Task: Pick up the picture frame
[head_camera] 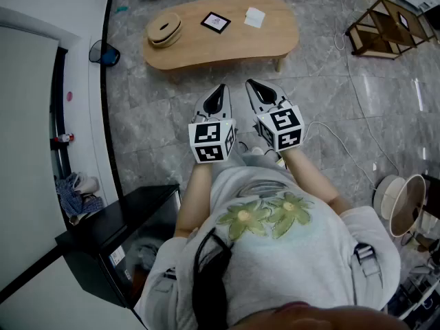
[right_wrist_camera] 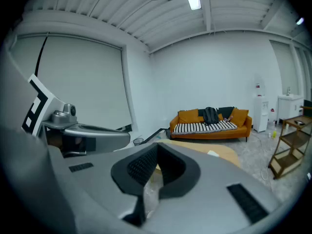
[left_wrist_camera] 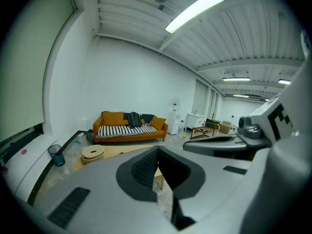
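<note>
A small black picture frame (head_camera: 216,23) lies flat on a low wooden table (head_camera: 206,47) at the top of the head view. My left gripper (head_camera: 219,88) and right gripper (head_camera: 252,84) are held side by side in front of my body, over the grey floor, well short of the table. Both point towards the table and both are shut with nothing between the jaws. In the left gripper view the left gripper (left_wrist_camera: 157,152) shows closed pads. The right gripper (right_wrist_camera: 156,149) looks the same in the right gripper view.
On the table also sit a round woven stack (head_camera: 163,29) and a white card (head_camera: 254,17). A wooden shelf (head_camera: 386,27) stands at the right, a black cabinet (head_camera: 124,243) at my left, a bin (head_camera: 103,53) by the wall. An orange sofa (left_wrist_camera: 129,126) stands beyond.
</note>
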The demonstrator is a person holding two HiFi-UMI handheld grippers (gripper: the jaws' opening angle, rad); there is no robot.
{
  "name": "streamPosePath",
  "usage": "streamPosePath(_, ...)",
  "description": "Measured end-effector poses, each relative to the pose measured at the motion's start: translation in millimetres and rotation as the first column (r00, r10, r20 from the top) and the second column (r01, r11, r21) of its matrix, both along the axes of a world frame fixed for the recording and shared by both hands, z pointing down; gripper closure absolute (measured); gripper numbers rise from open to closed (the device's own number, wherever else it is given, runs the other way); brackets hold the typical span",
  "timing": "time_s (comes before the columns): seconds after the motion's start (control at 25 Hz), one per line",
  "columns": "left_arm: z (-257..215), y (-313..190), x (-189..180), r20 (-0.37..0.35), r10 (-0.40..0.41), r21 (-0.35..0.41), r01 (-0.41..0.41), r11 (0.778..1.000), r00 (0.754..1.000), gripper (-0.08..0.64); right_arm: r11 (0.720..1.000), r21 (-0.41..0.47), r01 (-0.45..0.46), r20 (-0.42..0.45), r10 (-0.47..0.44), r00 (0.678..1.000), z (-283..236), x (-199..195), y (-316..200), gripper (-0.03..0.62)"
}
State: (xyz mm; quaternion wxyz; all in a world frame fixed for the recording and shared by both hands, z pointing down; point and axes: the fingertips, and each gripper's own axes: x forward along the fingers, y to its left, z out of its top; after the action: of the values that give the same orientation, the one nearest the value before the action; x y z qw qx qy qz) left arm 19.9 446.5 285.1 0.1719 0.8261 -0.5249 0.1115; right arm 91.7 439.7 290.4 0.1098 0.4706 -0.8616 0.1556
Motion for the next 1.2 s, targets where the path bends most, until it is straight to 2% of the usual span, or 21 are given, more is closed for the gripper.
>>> streamPosePath(0.36,6.1,-17.6,-0.3,-0.001,-0.005,-0.009,0.005,1.000,1.000,0.543,1.000,-0.001,0.013,-0.011,-0.013,1.000,3.7,2.0,-17.7,0.584)
streamPosePath(0.64,11.8,-80.8,-22.9,-0.003,0.010,-0.029,-0.011,1.000,1.000,0.543,1.000,-0.012,0.006,-0.016,-0.006,1.000,9.8,-19.0,-75.9,0.584)
streamPosePath(0.96,17.9,-158.3,-60.5,-0.006,0.041,-0.057,-0.041,0.998,0.999,0.543,0.998,-0.046,-0.045,-0.017,0.044,0.999,19.9,-49.6,-145.6,0.584)
streamPosePath(1.2,31.8,-196.3,-90.0,-0.012,0.063,-0.095,-0.064,0.993,0.998,0.543,0.994,-0.080,-0.071,0.001,0.072,0.997,29.7,-74.5,-180.3,0.584)
